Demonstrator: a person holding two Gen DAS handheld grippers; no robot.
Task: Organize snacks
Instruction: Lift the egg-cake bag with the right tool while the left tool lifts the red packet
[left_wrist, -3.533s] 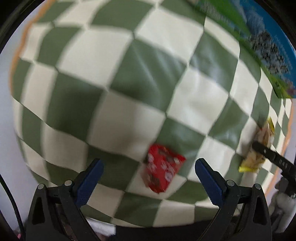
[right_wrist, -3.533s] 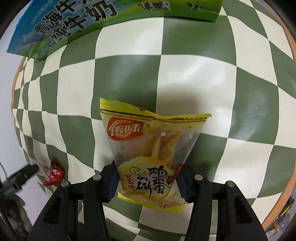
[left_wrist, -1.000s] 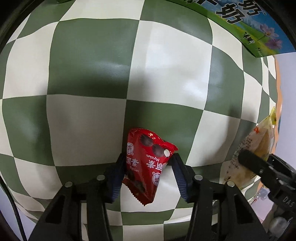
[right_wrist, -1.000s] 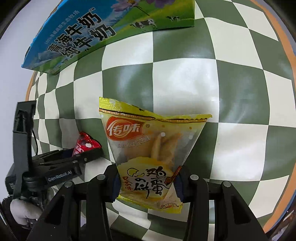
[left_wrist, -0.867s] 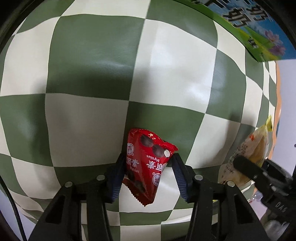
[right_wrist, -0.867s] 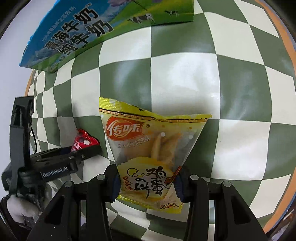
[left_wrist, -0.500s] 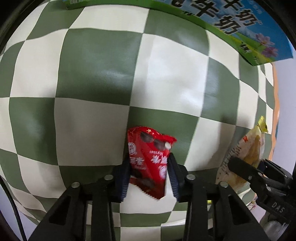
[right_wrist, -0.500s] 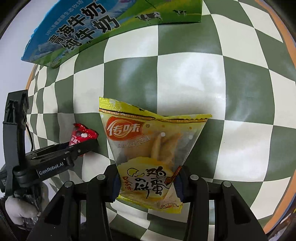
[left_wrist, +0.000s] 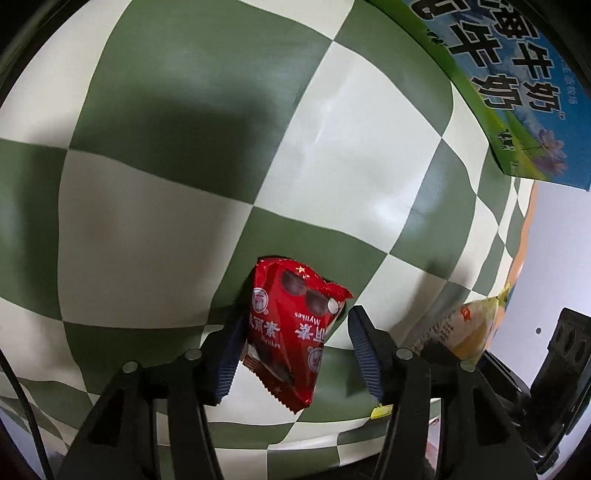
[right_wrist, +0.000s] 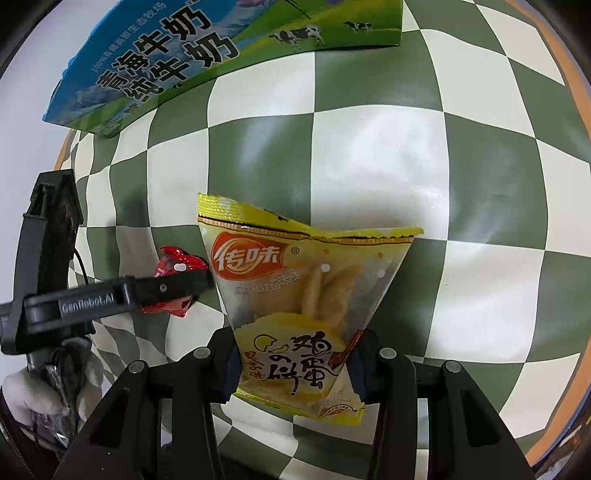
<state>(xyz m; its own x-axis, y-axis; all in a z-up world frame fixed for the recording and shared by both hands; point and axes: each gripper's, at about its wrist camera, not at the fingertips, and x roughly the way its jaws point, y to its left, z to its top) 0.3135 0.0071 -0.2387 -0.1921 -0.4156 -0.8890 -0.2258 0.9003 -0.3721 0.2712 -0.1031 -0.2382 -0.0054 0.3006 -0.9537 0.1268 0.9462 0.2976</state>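
Observation:
A small red snack packet (left_wrist: 291, 332) stands between the jaws of my left gripper (left_wrist: 297, 319), just above the green-and-cream checkered cloth (left_wrist: 184, 184). Those jaws are opening: the left pad still touches the packet, and the right pad (left_wrist: 364, 350) stands off it with a gap. In the right wrist view the same red packet (right_wrist: 177, 260) shows behind the left gripper's finger (right_wrist: 170, 286). My right gripper (right_wrist: 291, 354) is shut on the lower part of a yellow cracker bag (right_wrist: 306, 295), which hangs upright and shows again as the yellow bag (left_wrist: 469, 328) in the left wrist view.
A blue-and-green milk carton box (right_wrist: 184, 55) lies at the far side of the cloth, seen as the box (left_wrist: 517, 92) at upper right in the left wrist view. A white-gloved hand (right_wrist: 26, 395) holds the left gripper. The cloth's orange edge (right_wrist: 576, 110) runs along the right.
My left gripper's jaws have spread apart from the red packet, and the right pad has come off it. The left gripper rolled and shifted toward the yellow bag. The right gripper kept still.

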